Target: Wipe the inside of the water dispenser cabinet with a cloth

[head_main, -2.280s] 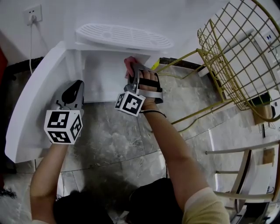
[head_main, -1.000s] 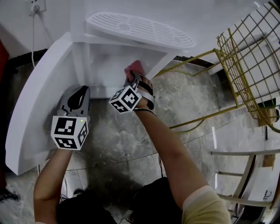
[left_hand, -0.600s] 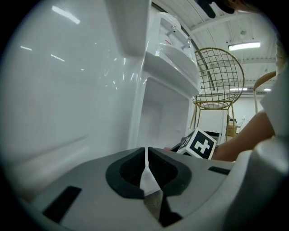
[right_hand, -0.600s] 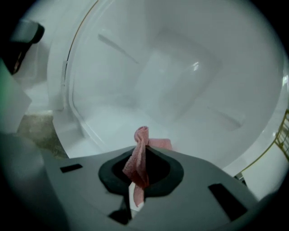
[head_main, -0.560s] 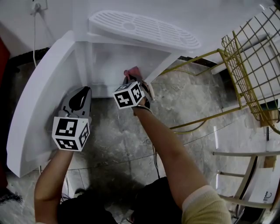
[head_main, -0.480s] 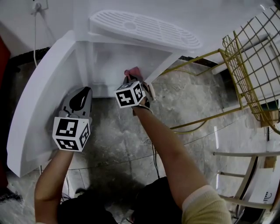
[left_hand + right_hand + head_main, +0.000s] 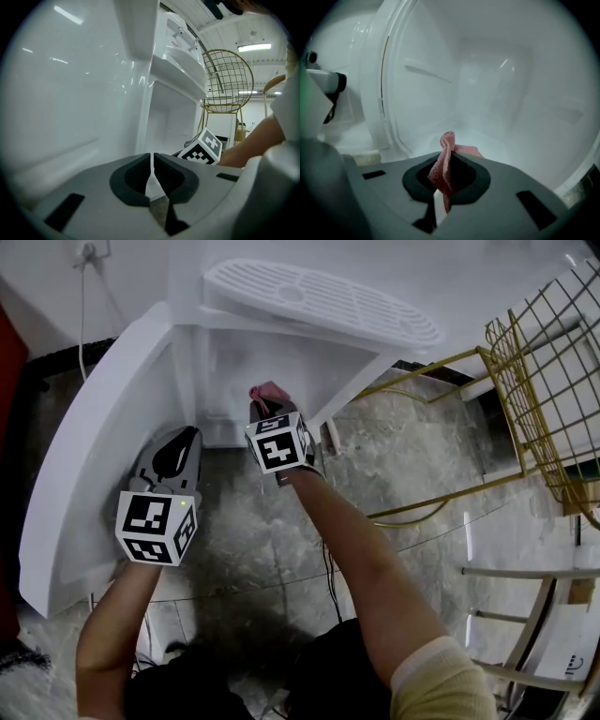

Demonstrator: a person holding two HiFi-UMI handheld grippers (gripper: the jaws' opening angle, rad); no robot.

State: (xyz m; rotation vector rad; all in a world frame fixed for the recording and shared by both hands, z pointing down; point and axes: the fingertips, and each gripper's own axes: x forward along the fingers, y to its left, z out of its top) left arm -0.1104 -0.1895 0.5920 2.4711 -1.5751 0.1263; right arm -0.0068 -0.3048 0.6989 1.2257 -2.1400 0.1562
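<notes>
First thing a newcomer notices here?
The pink cloth, pinched in the right gripper and reaching into the open white cabinet. Next come the left gripper, shut and empty beside the swung-out door, and the gold wire chair at right.

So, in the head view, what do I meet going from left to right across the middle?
Door → left tool → right tool, shut on the cloth → chair.
</notes>
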